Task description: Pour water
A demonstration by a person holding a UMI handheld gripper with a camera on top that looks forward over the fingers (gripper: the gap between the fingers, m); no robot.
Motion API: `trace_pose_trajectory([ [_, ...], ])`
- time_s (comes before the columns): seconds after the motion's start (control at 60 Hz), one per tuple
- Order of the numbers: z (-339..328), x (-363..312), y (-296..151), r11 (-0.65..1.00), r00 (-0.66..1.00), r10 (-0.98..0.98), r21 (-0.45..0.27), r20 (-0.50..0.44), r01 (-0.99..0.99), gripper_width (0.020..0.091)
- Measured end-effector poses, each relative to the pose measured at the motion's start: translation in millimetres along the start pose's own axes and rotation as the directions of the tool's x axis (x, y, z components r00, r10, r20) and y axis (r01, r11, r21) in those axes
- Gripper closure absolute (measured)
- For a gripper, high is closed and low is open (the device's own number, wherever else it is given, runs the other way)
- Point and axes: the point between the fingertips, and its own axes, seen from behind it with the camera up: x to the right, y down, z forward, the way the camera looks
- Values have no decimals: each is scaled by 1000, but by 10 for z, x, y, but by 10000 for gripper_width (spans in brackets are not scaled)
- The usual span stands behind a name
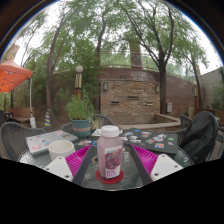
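Tool (110,160): fingers spread apart, magenta pads (78,158) facing inward; whether the pads press on anything cannot be told.
Bottle (110,152): upright between the fingers, white cap, pink contents, labelled; it stands on the tabletop (110,182) at 6 o'clock of the scene.
White bowl (61,148): at 9 o'clock of the bottle, just beyond the left finger.
Potted plant (80,113): green leaves in a blue-grey pot, at 11 o'clock of the bottle, farther back.
Small items (148,136): scattered on the tabletop at 1 o'clock of the bottle; too small to name.
Dark chair (200,135): at 3 o'clock, beside the tabletop.
Brick wall (130,95): at 12 o'clock, behind the tabletop, under trees (110,30).
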Motion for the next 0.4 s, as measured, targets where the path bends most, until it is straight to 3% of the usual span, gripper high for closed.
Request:
trace_pose_trajectory([
  [0.4,-1754,-129,-242,1000,999,19,-20,37,-18,260],
])
